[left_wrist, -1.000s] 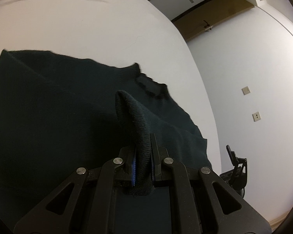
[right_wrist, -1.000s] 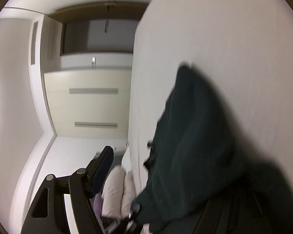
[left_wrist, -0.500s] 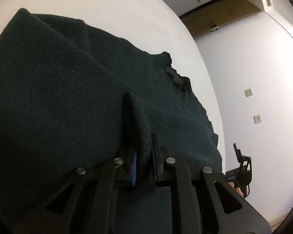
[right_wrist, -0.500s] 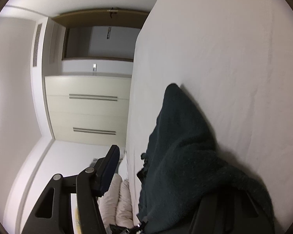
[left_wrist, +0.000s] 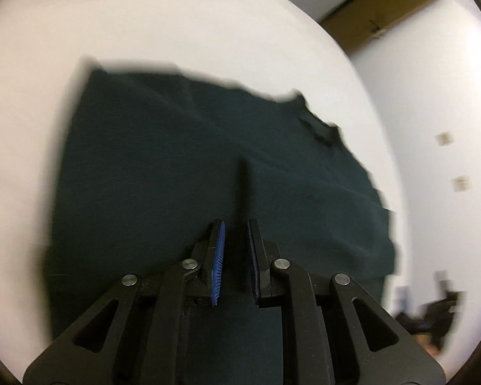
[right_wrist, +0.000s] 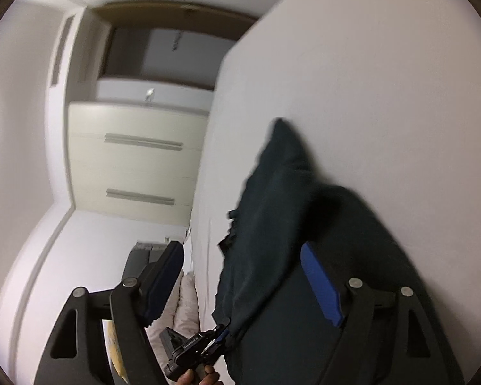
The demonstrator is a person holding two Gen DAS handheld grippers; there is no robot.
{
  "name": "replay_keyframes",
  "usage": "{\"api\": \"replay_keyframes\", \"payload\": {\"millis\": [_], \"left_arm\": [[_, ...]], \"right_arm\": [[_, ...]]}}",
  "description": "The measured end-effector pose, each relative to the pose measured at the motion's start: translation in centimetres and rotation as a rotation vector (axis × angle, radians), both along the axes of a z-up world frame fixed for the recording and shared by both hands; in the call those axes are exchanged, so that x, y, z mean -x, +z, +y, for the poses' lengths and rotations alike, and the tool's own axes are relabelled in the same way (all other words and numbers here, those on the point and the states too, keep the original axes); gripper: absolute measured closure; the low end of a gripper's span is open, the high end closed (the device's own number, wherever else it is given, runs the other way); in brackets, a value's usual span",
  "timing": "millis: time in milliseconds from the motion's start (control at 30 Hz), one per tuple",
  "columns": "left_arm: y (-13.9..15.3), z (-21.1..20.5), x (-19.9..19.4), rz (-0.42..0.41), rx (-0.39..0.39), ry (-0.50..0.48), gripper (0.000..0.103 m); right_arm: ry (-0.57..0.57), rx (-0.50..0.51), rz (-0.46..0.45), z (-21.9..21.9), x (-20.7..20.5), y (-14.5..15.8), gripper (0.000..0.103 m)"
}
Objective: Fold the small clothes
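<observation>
Left gripper (left_wrist: 235, 224) angled down, pinching sweater (left_wrist: 176, 160) fold; right gripper (right_wrist: 240, 263) near level, opening.

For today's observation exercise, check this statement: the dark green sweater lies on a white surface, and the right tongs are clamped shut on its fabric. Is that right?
Not quite: the right tongs stand open, jaws opening, as the right wrist view shows. The left tongs are clamped on the dark green sweater, which does lie on the white surface.

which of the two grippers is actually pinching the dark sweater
The left gripper: its pads clamp a ridge of the dark sweater. The right gripper stands wide, jaws opening, clamping nothing.
</observation>
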State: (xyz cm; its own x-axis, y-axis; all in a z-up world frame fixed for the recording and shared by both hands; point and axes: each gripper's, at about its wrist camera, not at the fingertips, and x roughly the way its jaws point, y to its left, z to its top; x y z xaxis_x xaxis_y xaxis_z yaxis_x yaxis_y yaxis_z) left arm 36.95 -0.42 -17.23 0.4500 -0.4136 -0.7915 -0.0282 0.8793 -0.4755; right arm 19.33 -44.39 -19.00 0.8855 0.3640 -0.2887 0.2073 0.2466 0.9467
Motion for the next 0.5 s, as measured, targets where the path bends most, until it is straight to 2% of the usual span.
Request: {"api": "replay_keyframes", "payload": {"millis": [33,67,167,267,333,367,400,467,500], "left_arm": [[1.2,-0.2,0.4,-0.056,-0.053,0.022,0.089],[2.2,-0.6,0.7,-0.109,-0.074,0.02,0.089],[3.5,-4.6,0.3,-0.206,-0.114,-0.106,0.089],[1.9,-8.0,-0.8,-0.225,-0.185,-0.194,0.089],[-0.2,-9.2,-1.7,-0.191,-0.252,-0.203,0.089],[-1.5,-8.9,-2.0,-0.177,-0.266,-0.196,0.09],[-2.2,-8.4,-2.0,-0.198,-0.231,-0.191,0.09],[-2.8,-7.6,-1.9,-0.228,-0.17,-0.191,0.09],[-3.0,-7.5,-1.9,-0.235,-0.157,-0.196,0.09]], "right_arm": [[0.018,0.014,-0.015,0.2,-0.7,0.5,0.025],[0.04,0.028,-0.029,0.5,-1.6,1.0,0.025],[0.121,0.089,-0.036,1.7,-5.5,1.5,0.026],[0.2,0.082,-0.045,2.4,-8.9,0.4,0.026],[0.196,0.104,0.007,2.2,-10.7,-1.2,0.026],[0.201,0.1,0.011,2.0,-11.3,-1.9,0.036],[0.193,0.111,0.019,1.5,-11.7,-2.8,0.053],[0.183,0.106,0.04,0.4,-11.7,-4.0,0.065],[0.178,0.081,0.017,-0.2,-11.4,-4.4,0.069]]}}
